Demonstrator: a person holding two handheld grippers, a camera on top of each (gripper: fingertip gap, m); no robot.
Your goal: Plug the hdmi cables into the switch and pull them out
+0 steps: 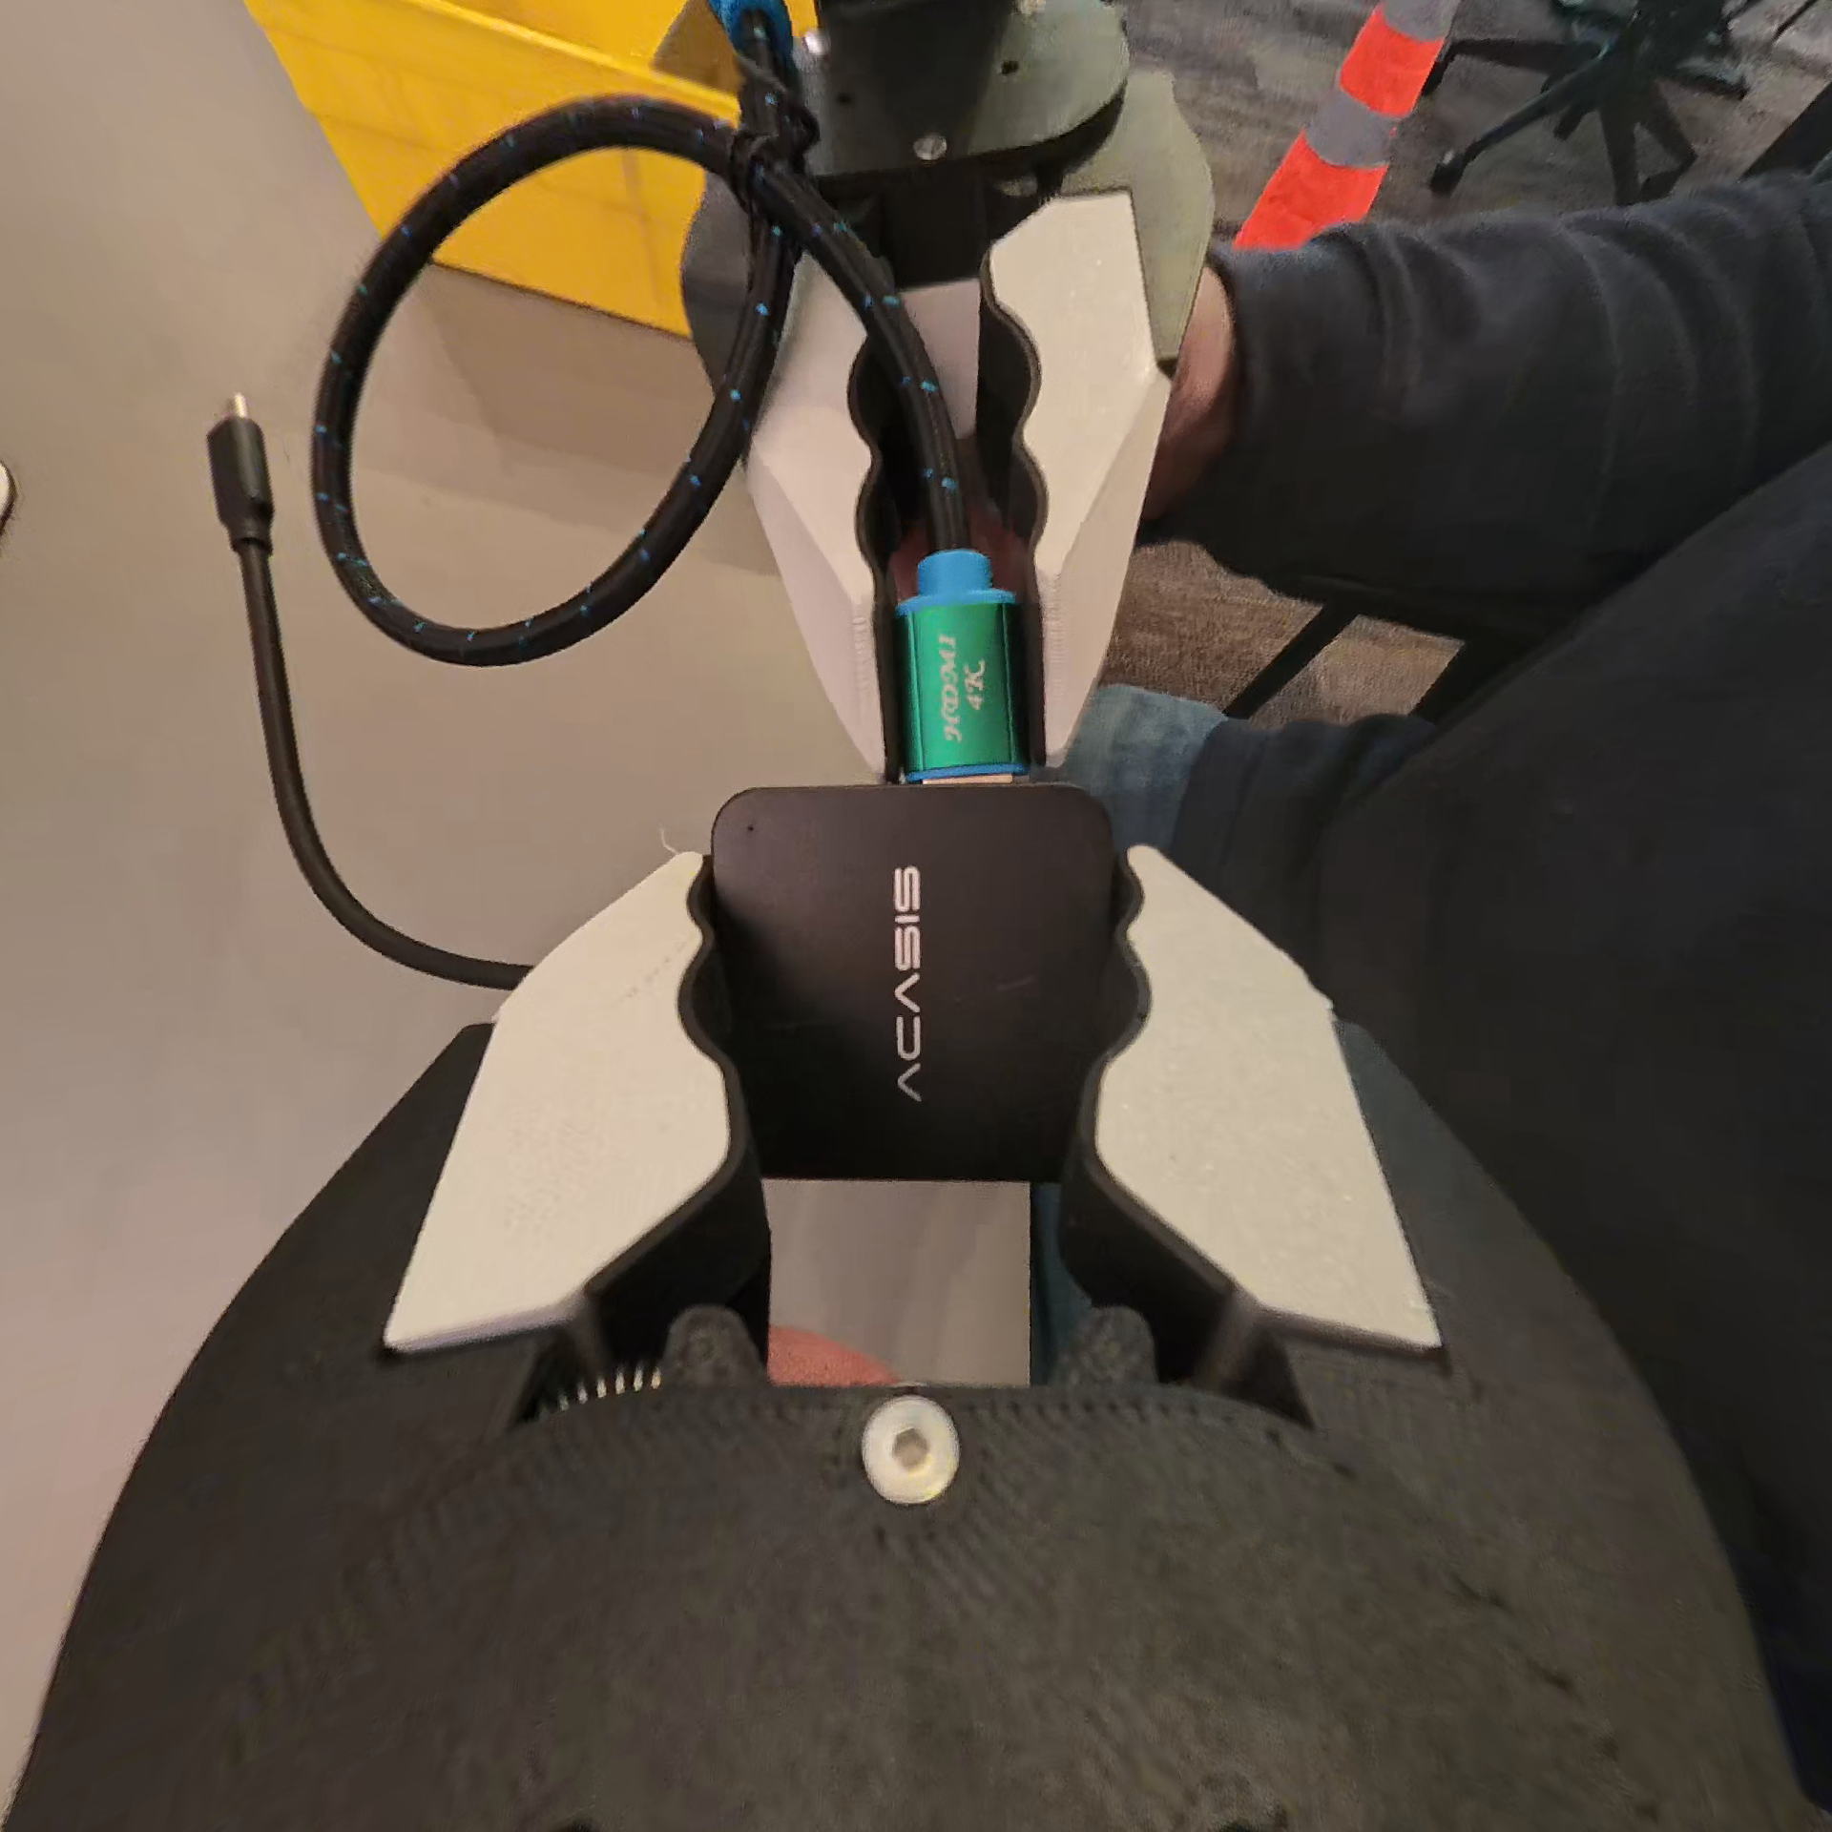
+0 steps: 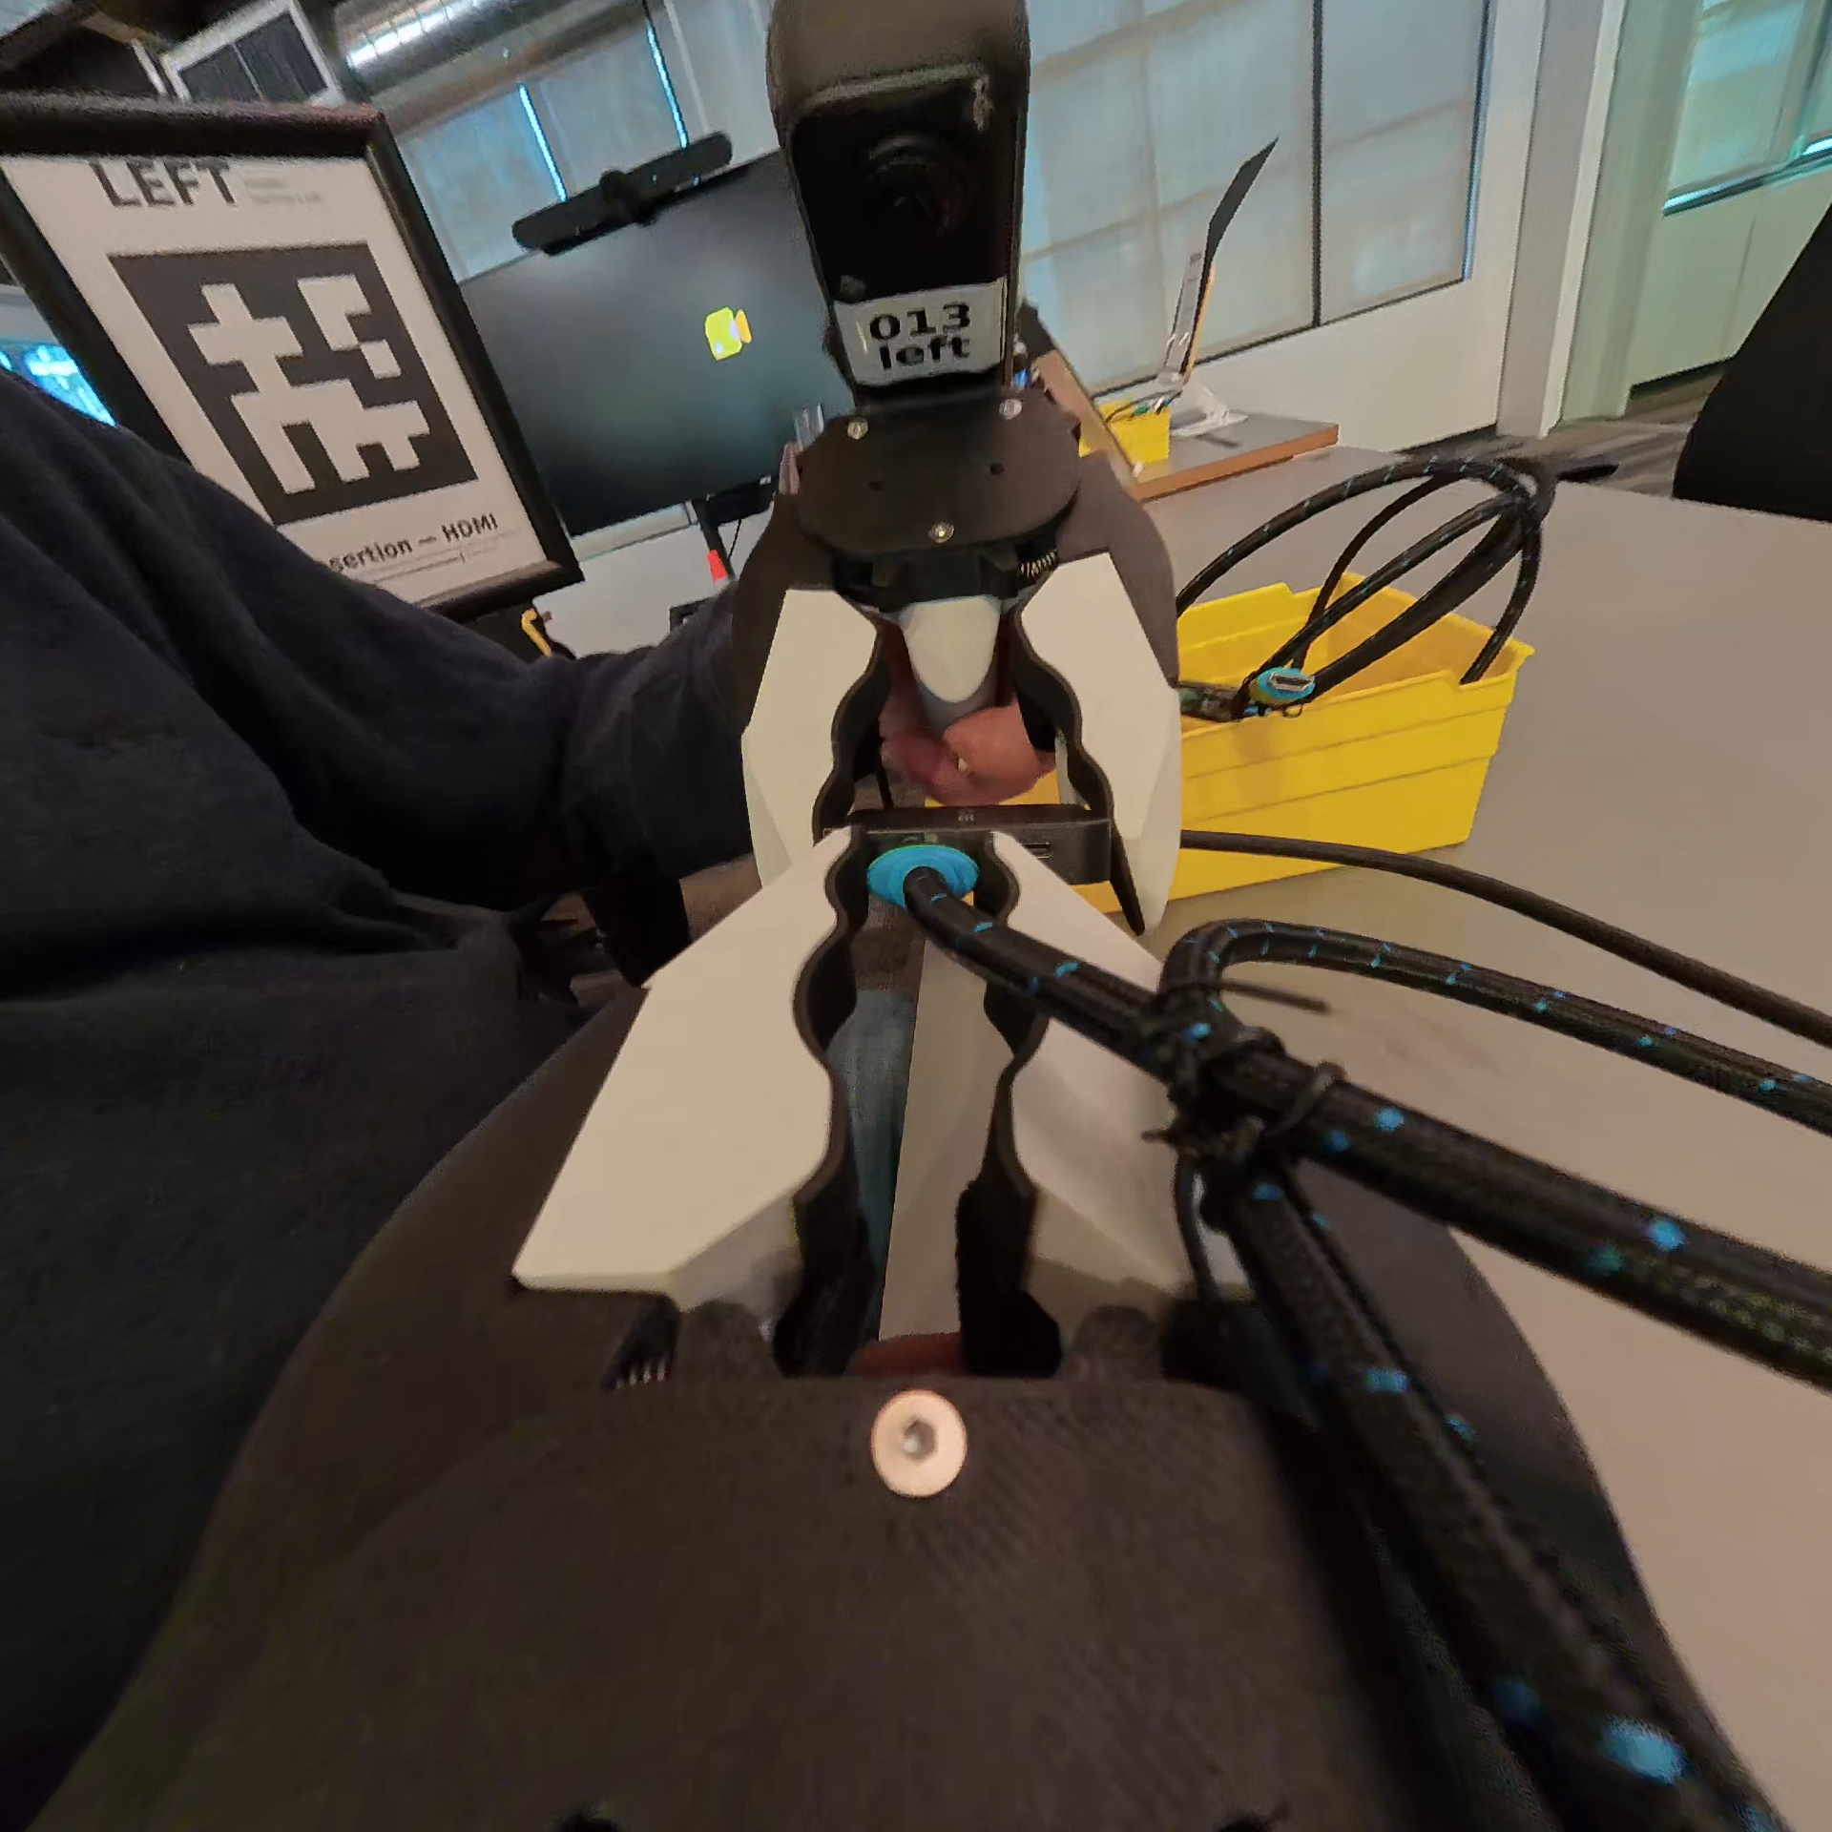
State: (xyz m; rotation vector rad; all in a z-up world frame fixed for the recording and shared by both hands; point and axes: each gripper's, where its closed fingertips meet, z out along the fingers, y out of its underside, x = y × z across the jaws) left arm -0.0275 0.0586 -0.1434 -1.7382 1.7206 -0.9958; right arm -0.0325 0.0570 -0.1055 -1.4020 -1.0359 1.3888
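Note:
My left gripper (image 1: 912,872) is shut on the black switch box (image 1: 912,991) and holds it by its two sides. My right gripper (image 1: 967,739) faces it, shut on the green HDMI plug (image 1: 960,684) with a blue collar. The plug's metal tip sits in the port on the switch's far edge. Its black braided cable (image 1: 397,466) loops to the left. In the right wrist view my right gripper (image 2: 922,853) grips the plug's blue collar (image 2: 920,874) against the switch (image 2: 1041,838), which the left gripper (image 2: 957,828) holds.
The switch's own thin black lead with a small plug (image 1: 238,466) lies on the grey table (image 1: 119,892). A yellow bin (image 2: 1338,734) holds another HDMI cable (image 2: 1279,684). A framed marker sign (image 2: 278,367) and a monitor (image 2: 644,347) stand behind. The person's dark sleeves (image 1: 1487,397) are at the table edge. Less than 4 cm separates the two grippers' tips.

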